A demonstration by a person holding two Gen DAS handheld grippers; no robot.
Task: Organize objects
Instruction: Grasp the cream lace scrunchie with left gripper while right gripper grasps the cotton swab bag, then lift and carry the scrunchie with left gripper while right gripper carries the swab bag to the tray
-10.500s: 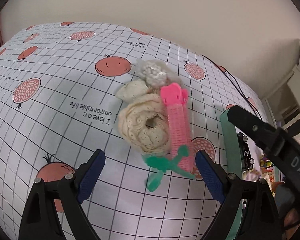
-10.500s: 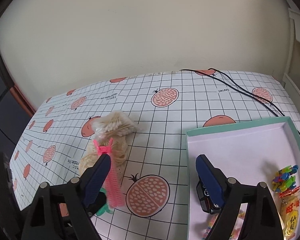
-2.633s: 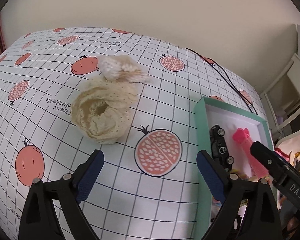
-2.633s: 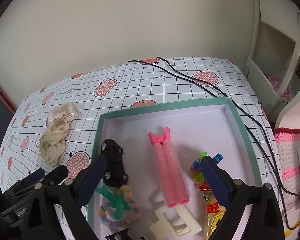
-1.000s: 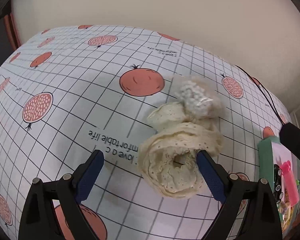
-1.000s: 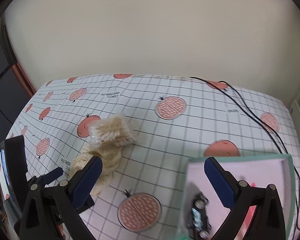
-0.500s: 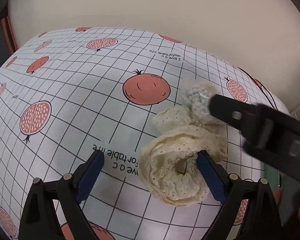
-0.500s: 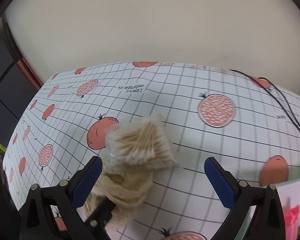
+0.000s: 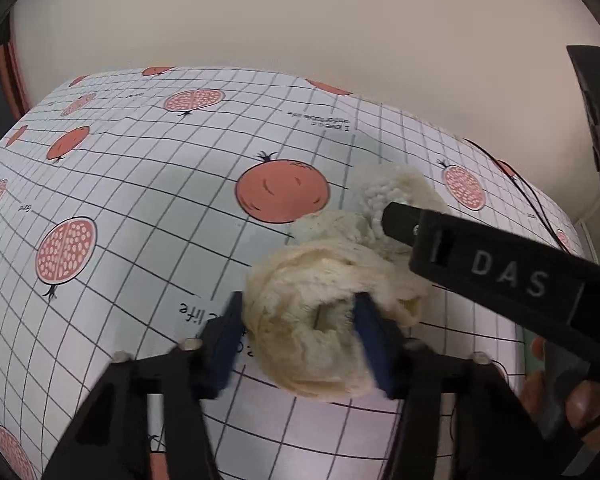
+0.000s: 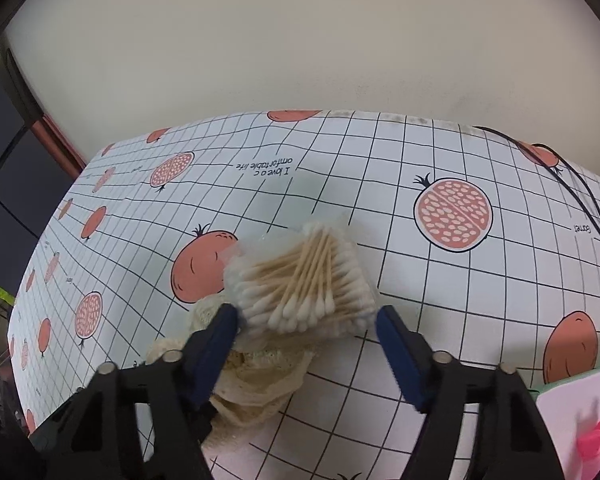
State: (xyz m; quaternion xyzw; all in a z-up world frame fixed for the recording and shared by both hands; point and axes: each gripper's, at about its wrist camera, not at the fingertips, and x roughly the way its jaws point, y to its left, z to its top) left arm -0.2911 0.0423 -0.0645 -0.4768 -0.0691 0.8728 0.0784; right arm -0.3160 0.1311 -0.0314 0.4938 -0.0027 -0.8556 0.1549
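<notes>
The cotton swab bag (image 10: 304, 284) lies behind and touching the lace scrunchie (image 9: 320, 320) on the tablecloth (image 9: 140, 200).

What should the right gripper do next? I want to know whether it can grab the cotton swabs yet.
Probably close. The right gripper is open with its blue pads either side of the bag of cotton swabs, which rests partly on the cream lace cloth.

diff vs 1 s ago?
Left gripper has narrowed around the cream lace scrunchie, one pad inside its hole; right gripper has moved in to straddle the clear bag of cotton swabs, jaws open. Both items remain on the pomegranate-print tablecloth.
</notes>
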